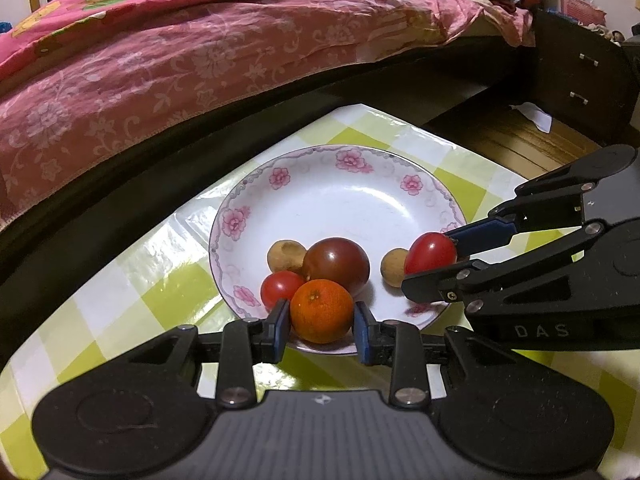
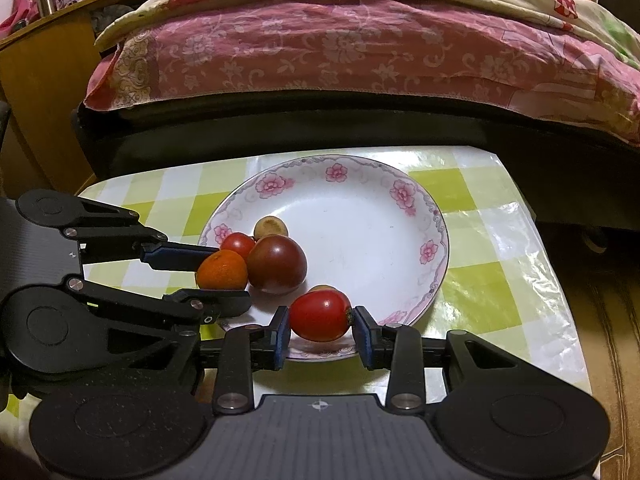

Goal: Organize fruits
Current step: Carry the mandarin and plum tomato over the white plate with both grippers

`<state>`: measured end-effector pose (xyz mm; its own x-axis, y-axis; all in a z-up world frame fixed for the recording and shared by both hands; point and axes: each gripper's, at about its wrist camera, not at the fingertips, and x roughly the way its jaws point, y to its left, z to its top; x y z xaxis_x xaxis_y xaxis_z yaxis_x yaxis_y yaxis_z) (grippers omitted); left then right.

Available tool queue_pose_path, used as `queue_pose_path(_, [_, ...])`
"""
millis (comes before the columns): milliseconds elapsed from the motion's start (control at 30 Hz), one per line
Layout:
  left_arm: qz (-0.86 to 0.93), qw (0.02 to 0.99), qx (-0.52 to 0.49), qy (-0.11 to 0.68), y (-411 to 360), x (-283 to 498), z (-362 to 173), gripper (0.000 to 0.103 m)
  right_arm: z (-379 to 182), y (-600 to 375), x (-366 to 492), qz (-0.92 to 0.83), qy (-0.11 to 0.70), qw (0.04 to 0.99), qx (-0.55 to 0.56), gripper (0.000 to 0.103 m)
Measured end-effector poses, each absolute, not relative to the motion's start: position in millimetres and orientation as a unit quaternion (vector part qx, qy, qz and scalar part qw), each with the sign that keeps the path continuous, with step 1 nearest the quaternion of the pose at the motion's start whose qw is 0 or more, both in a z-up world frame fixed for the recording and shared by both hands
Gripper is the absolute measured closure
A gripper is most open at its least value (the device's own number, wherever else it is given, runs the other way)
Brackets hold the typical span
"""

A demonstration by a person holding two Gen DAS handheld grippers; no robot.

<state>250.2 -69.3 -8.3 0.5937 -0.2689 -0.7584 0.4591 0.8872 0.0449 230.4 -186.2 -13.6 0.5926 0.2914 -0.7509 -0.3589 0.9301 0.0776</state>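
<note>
Holding a small round orange citrus fruit (image 1: 322, 310) between its blue pads, the left tool (image 1: 322, 322) is seen at the lower centre of the left wrist view, over the near rim of the white porcelain plate with pink flowers (image 1: 348, 196). An oval red cherry tomato (image 2: 320, 315) is clamped in the right tool (image 2: 321, 326), low in the right wrist view, also above the plate's near edge. Both tools are closed narrowly on their fruit. Already lying on the plate are a large dark reddish-brown tomato (image 1: 336, 266), a smaller red tomato (image 1: 281, 288) and two tan longan-like fruits (image 1: 286, 256). The plate is set on a desk covered by a glossy green-and-white checked cloth (image 1: 120, 280).

The citrus is judged light and fairly firm, best gripped across its widest part. The cherry tomato is judged soft, smooth and easily split, so only gentle pressure at its sides is called for; round fruit is likely to roll once released.
</note>
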Motion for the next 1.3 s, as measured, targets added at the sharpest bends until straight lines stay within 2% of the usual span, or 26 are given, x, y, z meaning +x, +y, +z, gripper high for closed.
queue_pose_path(1300, [-0.190, 0.892, 0.129, 0.390, -74, 257, -7, 0.063, -23, -184, 245, 0.141, 0.407, 0.902, -0.041, 0.067])
